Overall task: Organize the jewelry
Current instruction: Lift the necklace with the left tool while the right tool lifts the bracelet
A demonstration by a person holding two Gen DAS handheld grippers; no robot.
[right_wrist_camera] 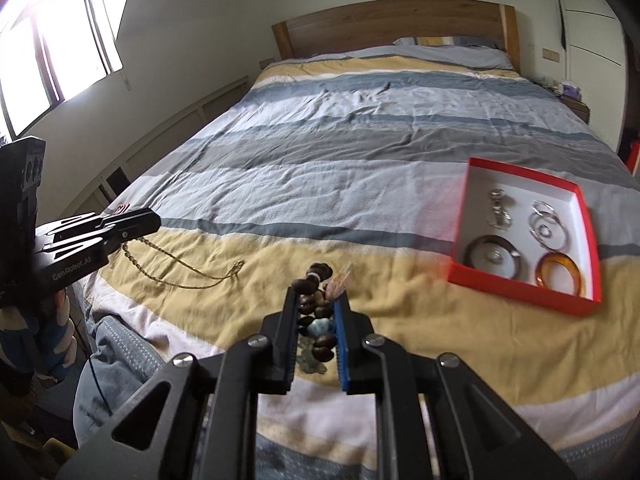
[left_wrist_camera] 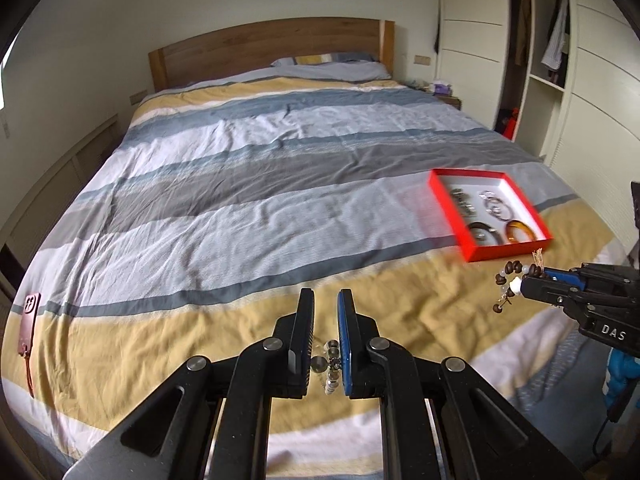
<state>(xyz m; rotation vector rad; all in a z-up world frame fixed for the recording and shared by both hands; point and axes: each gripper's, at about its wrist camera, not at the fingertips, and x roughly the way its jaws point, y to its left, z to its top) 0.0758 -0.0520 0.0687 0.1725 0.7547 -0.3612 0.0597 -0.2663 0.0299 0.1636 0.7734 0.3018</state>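
Note:
A red jewelry box (left_wrist_camera: 436, 194) (right_wrist_camera: 520, 294) lies on the bed at the right and holds several rings and bangles. My right gripper (right_wrist_camera: 316, 312) (left_wrist_camera: 524, 286) is shut on a brown bead bracelet (right_wrist_camera: 316, 304) (left_wrist_camera: 510, 276), held above the yellow stripe left of the box. My left gripper (left_wrist_camera: 325, 308) (right_wrist_camera: 154, 218) is shut on a clear and grey bead bracelet (left_wrist_camera: 330, 364), gripped deep between the jaws. A gold chain necklace (right_wrist_camera: 180, 268) lies on the yellow stripe just beside the left gripper.
The striped duvet (left_wrist_camera: 260, 184) covers the whole bed up to a wooden headboard (left_wrist_camera: 272, 46). A red phone case with a strap (left_wrist_camera: 29, 320) lies at the bed's left edge. A wardrobe (left_wrist_camera: 560, 60) stands on the right, a window (right_wrist_camera: 52, 52) on the left.

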